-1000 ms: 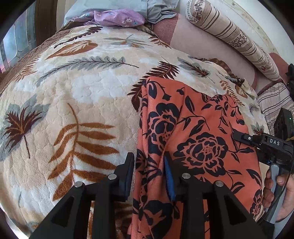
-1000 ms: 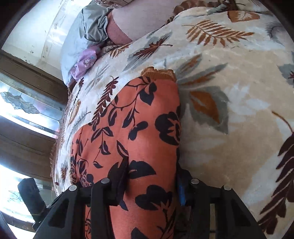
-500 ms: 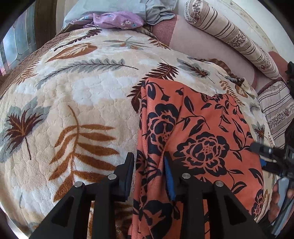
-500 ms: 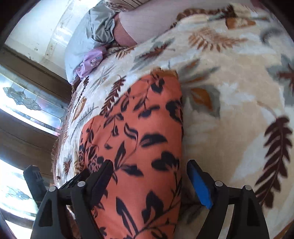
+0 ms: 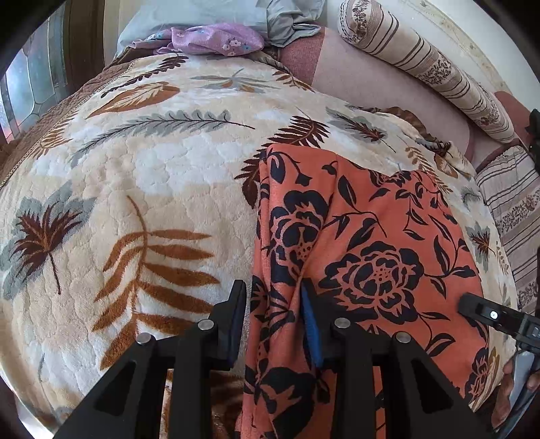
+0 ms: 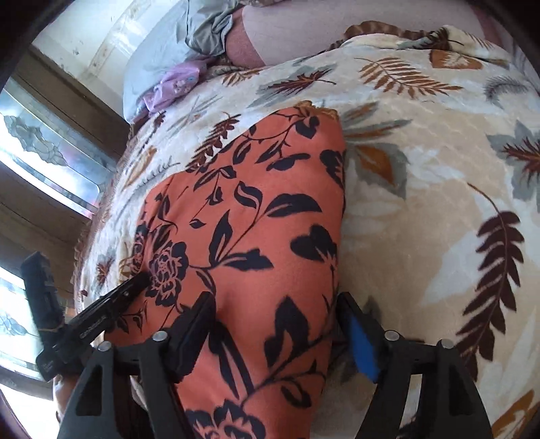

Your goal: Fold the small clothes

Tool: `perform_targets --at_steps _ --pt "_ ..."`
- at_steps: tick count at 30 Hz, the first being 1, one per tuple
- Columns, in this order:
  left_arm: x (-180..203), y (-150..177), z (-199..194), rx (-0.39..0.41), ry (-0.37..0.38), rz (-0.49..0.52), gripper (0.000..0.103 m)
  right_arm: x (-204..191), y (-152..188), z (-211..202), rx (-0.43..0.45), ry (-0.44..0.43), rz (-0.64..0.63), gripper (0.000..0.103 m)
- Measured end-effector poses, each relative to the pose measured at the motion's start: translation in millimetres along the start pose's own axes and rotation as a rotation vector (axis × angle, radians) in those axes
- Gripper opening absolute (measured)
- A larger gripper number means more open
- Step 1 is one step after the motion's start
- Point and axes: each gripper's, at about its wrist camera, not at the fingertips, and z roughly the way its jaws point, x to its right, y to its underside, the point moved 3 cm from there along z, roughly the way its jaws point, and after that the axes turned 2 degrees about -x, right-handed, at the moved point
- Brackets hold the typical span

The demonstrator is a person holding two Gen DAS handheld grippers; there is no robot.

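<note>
An orange garment with black flowers (image 5: 368, 243) lies spread on the leaf-patterned blanket (image 5: 141, 189). My left gripper (image 5: 273, 310) is shut on a bunched fold at the garment's left near edge. The garment also shows in the right wrist view (image 6: 256, 236), where my right gripper (image 6: 276, 324) straddles its near right edge with the jaws apart. The right gripper's tip shows at the right of the left wrist view (image 5: 472, 305), and the left gripper shows at the left of the right wrist view (image 6: 131, 287).
A purple floral cloth (image 5: 216, 39) and a grey-blue cloth (image 5: 276, 17) lie at the far end of the bed. A striped bolster (image 5: 428, 64) lies at the back right. A window (image 6: 47, 148) is on the left.
My right gripper has opened, letting go of the garment's right edge, then narrowed a little around it. My left gripper keeps its hold and has barely moved.
</note>
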Motion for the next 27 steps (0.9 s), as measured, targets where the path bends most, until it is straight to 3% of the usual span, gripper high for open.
perform_targets --at_steps 6,7,8,10,14,16,18,20,24,26,27 --pt "0 0 0 0.002 -0.003 0.002 0.035 7 32 -4 -0.032 -0.095 0.066 0.077" --pt "0 0 0 0.001 -0.003 0.004 0.035 5 36 2 -0.046 -0.094 0.037 0.064" --pt "1 0 0 0.000 -0.003 0.004 0.035 2 39 6 -0.055 -0.063 -0.001 0.058" --pt "0 -1 1 -0.001 -0.005 -0.002 0.036 -3 40 7 -0.042 -0.017 -0.041 0.056" --pt "-2 2 -26 0.037 0.040 -0.036 0.037 -4 40 2 -0.039 -0.003 -0.042 0.056" --pt "-1 12 -42 0.069 0.042 -0.011 0.038 1 42 2 -0.041 -0.025 -0.014 0.064" --pt "-7 35 -28 -0.007 0.020 -0.010 0.038 7 45 4 -0.050 -0.054 0.023 0.072" --pt "-15 47 -18 -0.025 0.069 -0.042 0.038 11 46 1 -0.038 -0.081 0.048 0.074" --pt "-11 33 -44 0.016 0.084 -0.038 0.029 20 45 -13 -0.015 -0.125 0.095 0.075" --pt "-6 22 -56 0.048 0.109 -0.007 0.029 28 37 -23 0.025 -0.130 0.114 0.077" --pt "-3 16 -58 0.050 0.129 -0.001 0.034 33 31 -26 0.048 -0.130 0.131 0.078"
